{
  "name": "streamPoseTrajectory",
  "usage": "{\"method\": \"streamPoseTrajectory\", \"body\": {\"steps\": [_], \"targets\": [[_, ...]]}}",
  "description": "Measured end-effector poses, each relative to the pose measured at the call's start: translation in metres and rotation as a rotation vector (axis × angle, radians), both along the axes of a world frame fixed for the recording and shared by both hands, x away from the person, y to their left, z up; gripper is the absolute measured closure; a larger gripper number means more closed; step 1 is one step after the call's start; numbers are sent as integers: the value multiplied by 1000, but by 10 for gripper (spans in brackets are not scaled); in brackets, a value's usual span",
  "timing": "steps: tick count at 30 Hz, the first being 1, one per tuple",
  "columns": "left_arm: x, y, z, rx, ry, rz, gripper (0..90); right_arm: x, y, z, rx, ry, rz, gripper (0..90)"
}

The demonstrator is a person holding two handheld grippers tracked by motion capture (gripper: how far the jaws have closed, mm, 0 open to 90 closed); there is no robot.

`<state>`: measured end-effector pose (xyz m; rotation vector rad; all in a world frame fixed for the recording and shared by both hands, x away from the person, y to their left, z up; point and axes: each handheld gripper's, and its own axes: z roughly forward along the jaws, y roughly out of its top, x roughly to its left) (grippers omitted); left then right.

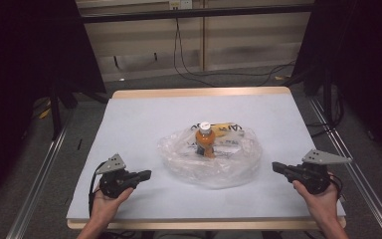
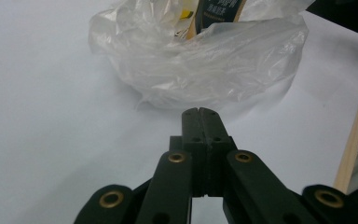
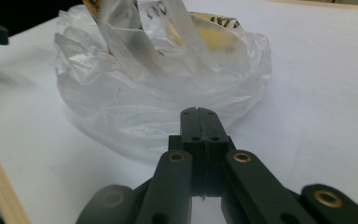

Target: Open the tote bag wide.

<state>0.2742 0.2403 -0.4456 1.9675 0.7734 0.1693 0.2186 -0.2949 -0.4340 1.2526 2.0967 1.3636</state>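
Dim room, dark to left and right. Pale-covered worktop (image 1: 139, 119) with a light wooden edge, standing on grey floor (image 1: 328, 149). Behind it a beige panelled wall (image 1: 248, 40) crossed by a dark horizontal bar (image 1: 194, 13). Black cables (image 1: 189, 72) hanging down the wall and trailing over the floor. Metal rails (image 1: 40, 179) flanking both sides.

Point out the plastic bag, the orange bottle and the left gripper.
plastic bag (image 1: 229, 169): high view, on its crumpled front wall.
orange bottle (image 1: 205, 142): high view, on its orange body below the white cap.
left gripper (image 1: 146, 174): high view, at the tips of its closed jaws.
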Motion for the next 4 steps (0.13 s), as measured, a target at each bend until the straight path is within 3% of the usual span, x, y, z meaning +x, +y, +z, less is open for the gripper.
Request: {"method": "streamPoseTrajectory", "body": {"steps": [2,4], "targets": [[-1,3,0,-24,-6,28,808,-2,0,0,-4,-12,-3,852],[-2,4,1,-21,-24,22,741,-3,3,-1,-15,-6,4,728]]}}
